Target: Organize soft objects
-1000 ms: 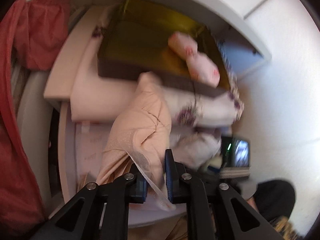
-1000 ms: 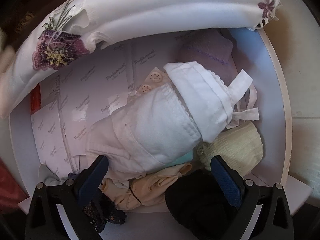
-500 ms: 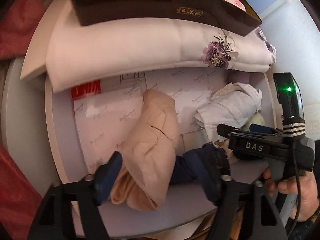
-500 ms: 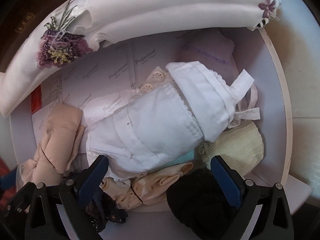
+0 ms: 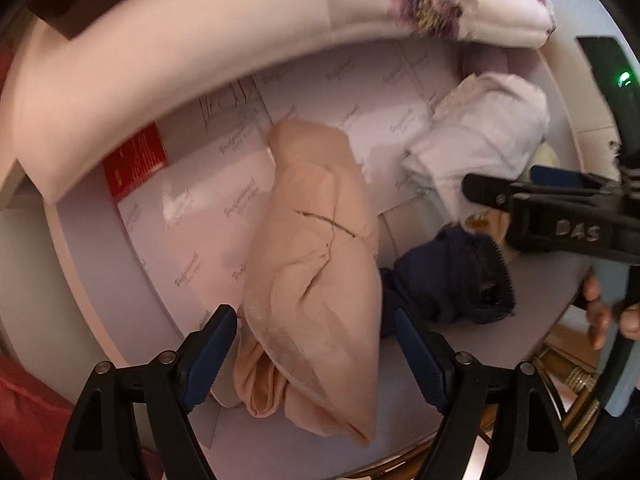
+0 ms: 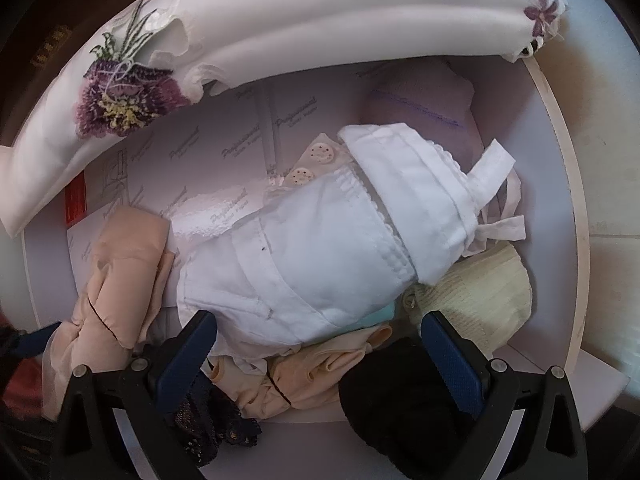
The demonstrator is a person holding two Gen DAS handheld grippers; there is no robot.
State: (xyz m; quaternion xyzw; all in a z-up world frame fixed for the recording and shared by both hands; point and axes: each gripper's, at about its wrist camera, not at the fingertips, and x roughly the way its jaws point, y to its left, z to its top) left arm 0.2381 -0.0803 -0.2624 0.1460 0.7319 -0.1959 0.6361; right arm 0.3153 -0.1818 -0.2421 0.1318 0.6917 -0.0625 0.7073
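Lying loose now in the white drawer (image 5: 92,240): a folded peach garment (image 5: 316,264), resting on the printed liner paper (image 5: 224,184) toward the drawer's left side, just left of a dark navy lace piece (image 5: 452,276) and touching it along the near edge. Long axis running near to far, leaning slightly: rounded folded end pointing far, toward the embroidered white cloth (image 5: 240,40) draped over the far edge; looser, sheer end nearest, trailing to the drawer's front lip. Seen again in the right wrist view (image 6: 116,280), beside the white bundle (image 6: 320,240).

Straddling the near end, the left gripper (image 5: 316,356), blue pads spread wide and clear of the fabric on both sides, so released, not gripped. Hanging over the right-hand pile, the right gripper (image 6: 320,360), likewise wide open, nothing pinched; white bundle, cream knit (image 6: 480,300), peach underthings (image 6: 316,380) and a black item (image 6: 400,412) heaped beneath it.

By the look of it, one piece placed and sorting only part done: right half of the drawer a jumble, most of the left half bare liner. Likely left: separating that heap and laying pieces out alongside the peach one.
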